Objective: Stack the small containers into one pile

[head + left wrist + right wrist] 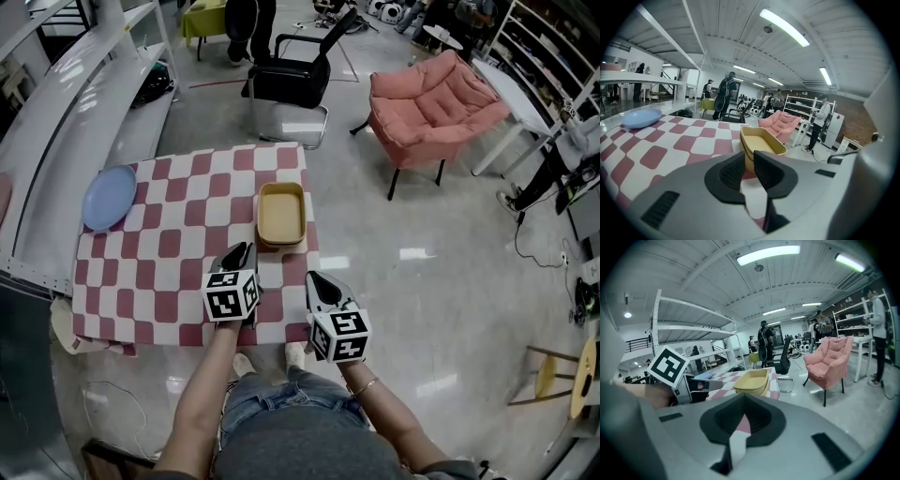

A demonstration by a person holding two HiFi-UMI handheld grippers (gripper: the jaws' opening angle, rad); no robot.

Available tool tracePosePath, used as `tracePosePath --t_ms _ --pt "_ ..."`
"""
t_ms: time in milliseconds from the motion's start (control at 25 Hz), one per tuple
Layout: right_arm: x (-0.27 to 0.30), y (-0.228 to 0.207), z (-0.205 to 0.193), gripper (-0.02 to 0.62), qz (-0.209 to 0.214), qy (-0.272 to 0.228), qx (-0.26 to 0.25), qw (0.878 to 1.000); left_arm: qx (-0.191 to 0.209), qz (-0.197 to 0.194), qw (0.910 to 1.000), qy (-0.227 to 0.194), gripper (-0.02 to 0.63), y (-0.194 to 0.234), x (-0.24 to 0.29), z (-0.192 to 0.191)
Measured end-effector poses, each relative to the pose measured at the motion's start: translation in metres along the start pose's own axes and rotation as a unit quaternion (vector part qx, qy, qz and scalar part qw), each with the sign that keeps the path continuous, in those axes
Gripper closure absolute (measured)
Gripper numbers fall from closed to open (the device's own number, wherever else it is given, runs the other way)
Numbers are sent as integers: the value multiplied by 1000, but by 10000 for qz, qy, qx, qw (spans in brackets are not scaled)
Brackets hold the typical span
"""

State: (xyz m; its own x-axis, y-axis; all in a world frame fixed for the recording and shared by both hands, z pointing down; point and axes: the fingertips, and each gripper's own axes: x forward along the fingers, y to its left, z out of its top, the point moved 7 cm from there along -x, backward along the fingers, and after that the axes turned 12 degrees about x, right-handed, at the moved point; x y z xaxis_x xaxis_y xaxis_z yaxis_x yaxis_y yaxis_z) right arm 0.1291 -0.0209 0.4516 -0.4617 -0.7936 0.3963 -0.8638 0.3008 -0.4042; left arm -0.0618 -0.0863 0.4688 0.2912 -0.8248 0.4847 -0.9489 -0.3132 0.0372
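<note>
The yellow containers [281,216] are sitting nested in one pile on the checkered table [169,253], close to its right edge. The blue plate [110,197] is lying well apart at their 9 o'clock, near the far left corner. The left gripper [239,251] is hovering over the table's near edge at the pile's 7 o'clock, its jaws standing slightly apart with nothing between them. The right gripper [314,279] is hanging just off the near right corner at 5 o'clock, clenched and empty. A black office chair [291,80] is standing at 12 o'clock and a pink armchair [431,103] at 2 o'clock.
</note>
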Motion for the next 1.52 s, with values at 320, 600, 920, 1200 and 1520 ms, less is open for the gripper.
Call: tracePosePath --t_ms 320,600,920,1200,1520 --pt "-15 8 -5 585 -11 -79 -52 10000 273 54 9996 -109 574 -1 -31 -7" --pt "-27 21 1 586 109 -258 -70 9996 310 -134 9990 -279 586 -8 -56 -9" --pt "-43 24 5 586 196 -491 -48 9986 376 -252 9973 -570 589 -16 -83 -9" --pt "-52 25 9 586 207 -625 -202 9976 400 -226 9960 -766 589 -20 -108 -6" --pt "-56 32 15 587 471 -748 -247 9958 362 -143 9947 -950 589 -22 -125 -1"
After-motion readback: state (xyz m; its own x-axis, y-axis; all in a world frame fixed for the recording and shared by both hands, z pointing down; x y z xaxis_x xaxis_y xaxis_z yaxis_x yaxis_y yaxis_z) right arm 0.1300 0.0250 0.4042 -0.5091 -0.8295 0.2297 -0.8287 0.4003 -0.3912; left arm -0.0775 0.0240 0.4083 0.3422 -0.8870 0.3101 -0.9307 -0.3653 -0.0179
